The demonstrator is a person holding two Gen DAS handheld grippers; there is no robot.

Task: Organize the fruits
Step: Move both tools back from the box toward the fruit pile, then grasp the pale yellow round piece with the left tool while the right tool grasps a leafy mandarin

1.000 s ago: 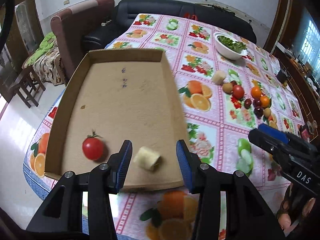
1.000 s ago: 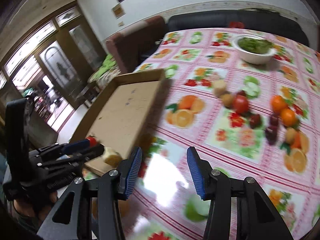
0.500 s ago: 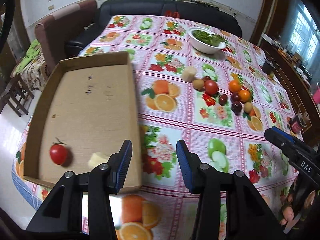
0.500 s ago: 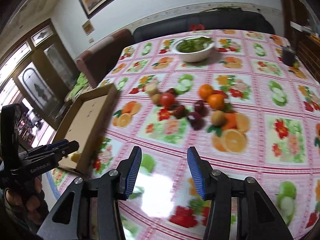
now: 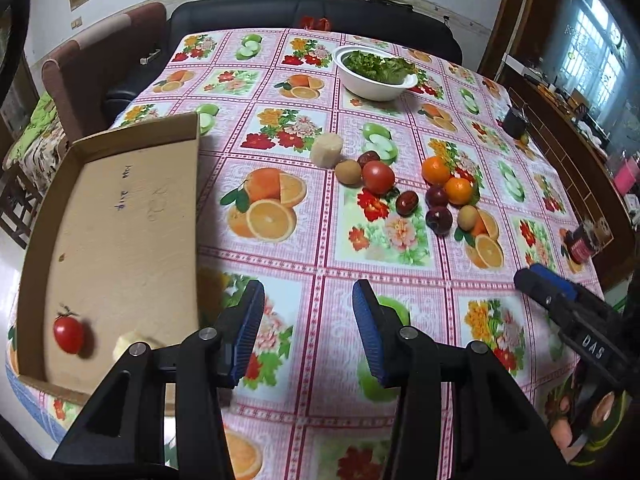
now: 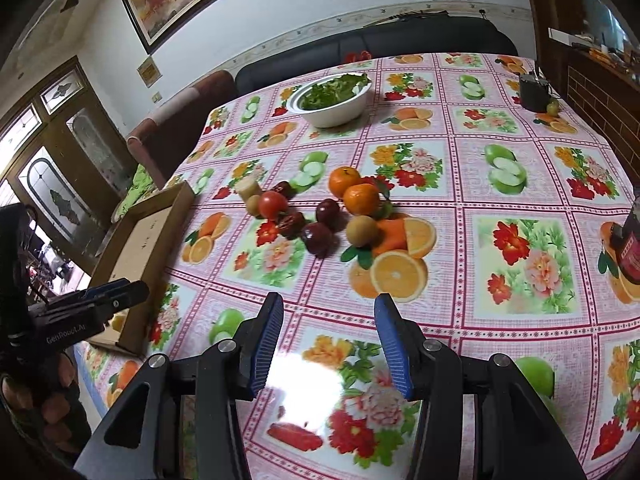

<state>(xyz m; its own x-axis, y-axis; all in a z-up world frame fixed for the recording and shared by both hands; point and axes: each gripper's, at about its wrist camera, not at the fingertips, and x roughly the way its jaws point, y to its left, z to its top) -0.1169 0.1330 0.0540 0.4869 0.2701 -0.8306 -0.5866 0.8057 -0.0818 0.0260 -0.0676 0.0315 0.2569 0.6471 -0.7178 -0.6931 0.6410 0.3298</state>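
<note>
Both grippers wide, holding nothing. Left gripper [image 5: 307,330] hovers over bare cloth just right of the box [image 5: 120,240]; right gripper [image 6: 328,346] over bare cloth short of the fruit pile [image 6: 320,216]. Pile sits mid-table, well apart from the box: banana piece [image 5: 327,150], tomato [image 5: 377,177], two oranges [image 5: 446,180], dark plums, brownish kiwi-like ones. Open cloth all round it, table edges far off. In the box near its front edge: small tomato [image 5: 69,334], pale chunk [image 5: 128,345] partly hidden by the left gripper's frame. Box's near left corner overhangs the table [image 5: 320,240] edge. Bowl [image 5: 374,76] of greens far side. Jar [image 6: 630,248] cut off at right edge.
</note>
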